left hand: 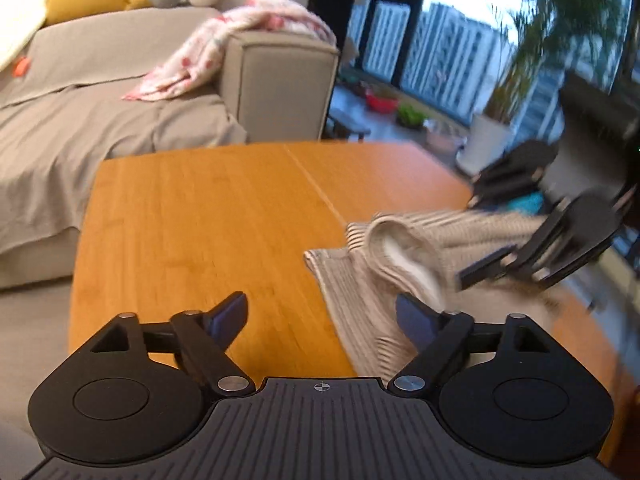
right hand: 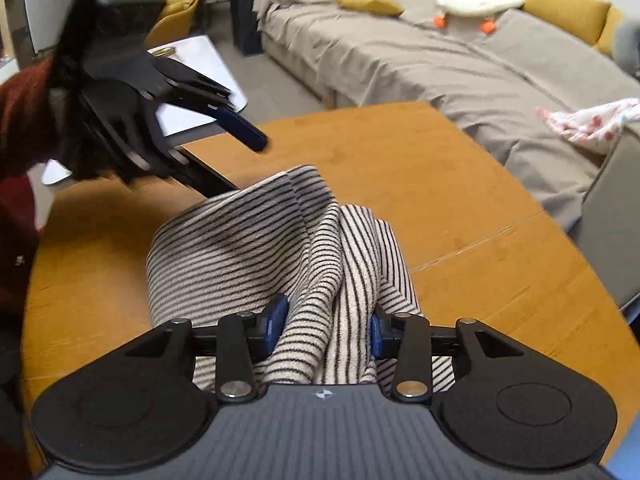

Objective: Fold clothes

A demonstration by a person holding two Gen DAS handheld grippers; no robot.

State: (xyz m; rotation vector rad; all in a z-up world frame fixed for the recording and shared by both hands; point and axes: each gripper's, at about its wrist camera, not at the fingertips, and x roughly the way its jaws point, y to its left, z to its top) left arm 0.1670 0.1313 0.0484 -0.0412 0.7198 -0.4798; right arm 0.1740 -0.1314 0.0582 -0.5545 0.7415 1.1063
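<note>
Folding has barely begun: the striped garment (right hand: 280,248) lies bunched at mid-frame on the table (right hand: 460,184). The right gripper (right hand: 326,326) pinches a raised fold; the left gripper (left hand: 322,316) hangs wide, empty.

Spread left hand-held gripper (left hand: 322,312) over table (left hand: 200,220), beside striped garment (left hand: 360,300)

Black-and-cream striped garment (right hand: 248,240), orange table (right hand: 400,160)

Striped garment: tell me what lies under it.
The striped garment lies bunched on the wooden table, with bare tabletop showing around it. The right gripper has a raised fold between its fingers. Whatever is beneath the cloth itself is covered.
</note>
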